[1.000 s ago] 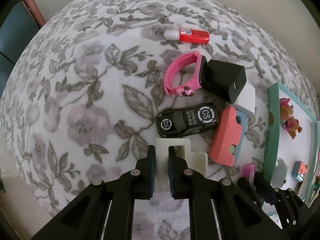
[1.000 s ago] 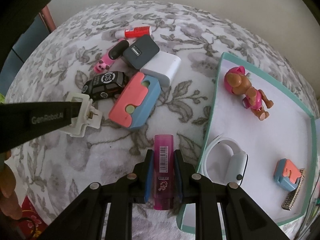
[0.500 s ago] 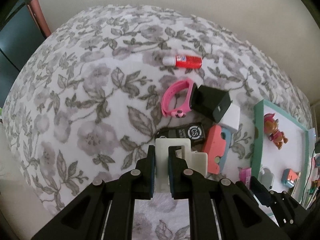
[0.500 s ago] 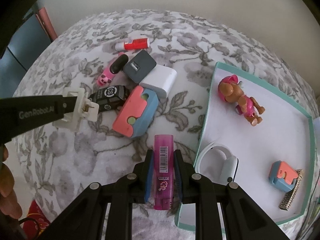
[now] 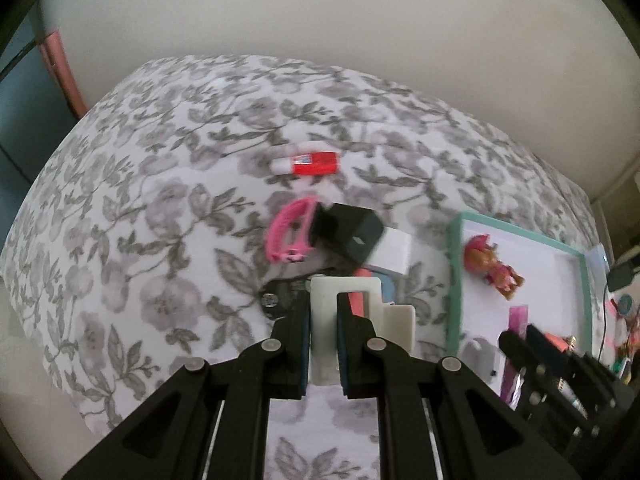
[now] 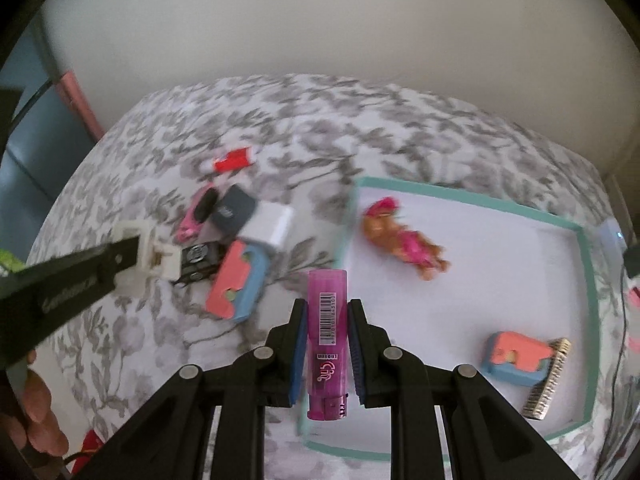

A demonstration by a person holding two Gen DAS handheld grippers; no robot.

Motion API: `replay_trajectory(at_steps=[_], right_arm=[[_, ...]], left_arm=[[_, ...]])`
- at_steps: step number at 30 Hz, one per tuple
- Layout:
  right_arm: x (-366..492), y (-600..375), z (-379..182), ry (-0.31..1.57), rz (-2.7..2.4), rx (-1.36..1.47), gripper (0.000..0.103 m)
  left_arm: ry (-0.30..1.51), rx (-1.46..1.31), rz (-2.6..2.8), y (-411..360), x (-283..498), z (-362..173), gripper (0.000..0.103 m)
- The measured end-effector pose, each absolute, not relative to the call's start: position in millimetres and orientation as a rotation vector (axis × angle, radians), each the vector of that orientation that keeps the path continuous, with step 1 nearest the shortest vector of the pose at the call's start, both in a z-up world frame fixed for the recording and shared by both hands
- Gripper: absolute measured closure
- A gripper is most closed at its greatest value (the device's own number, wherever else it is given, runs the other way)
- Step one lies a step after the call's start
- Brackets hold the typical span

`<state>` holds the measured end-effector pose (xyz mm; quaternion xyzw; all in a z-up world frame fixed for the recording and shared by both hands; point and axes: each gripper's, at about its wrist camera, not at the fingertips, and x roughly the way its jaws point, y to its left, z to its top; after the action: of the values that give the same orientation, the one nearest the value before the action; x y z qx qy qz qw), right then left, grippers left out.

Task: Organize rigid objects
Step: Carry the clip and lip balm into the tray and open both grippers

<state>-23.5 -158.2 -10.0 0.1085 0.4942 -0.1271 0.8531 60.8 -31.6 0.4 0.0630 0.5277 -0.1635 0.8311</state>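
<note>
With both jaws clamped, left gripper (image 5: 323,322) on the white clip (image 5: 352,312), right gripper (image 6: 327,330) on the pink lighter (image 6: 326,340), either narrow grip could slip mid-carry above the tray (image 6: 586,280) at frame right.

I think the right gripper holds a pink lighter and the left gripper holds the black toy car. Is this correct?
Not quite. The left gripper holds a white plastic bracket, as the left wrist view shows; the black toy car lies on the cloth. The right gripper does hold the pink lighter.
</note>
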Motion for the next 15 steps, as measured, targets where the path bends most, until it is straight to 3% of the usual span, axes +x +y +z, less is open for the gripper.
replay_trajectory(at_steps=[15], right_arm=[[-77, -268, -17, 1.042, -0.598, 0.336, 0.082]], left_arm=[[1.052, 0.309, -0.583, -130, -5, 1, 0.091]])
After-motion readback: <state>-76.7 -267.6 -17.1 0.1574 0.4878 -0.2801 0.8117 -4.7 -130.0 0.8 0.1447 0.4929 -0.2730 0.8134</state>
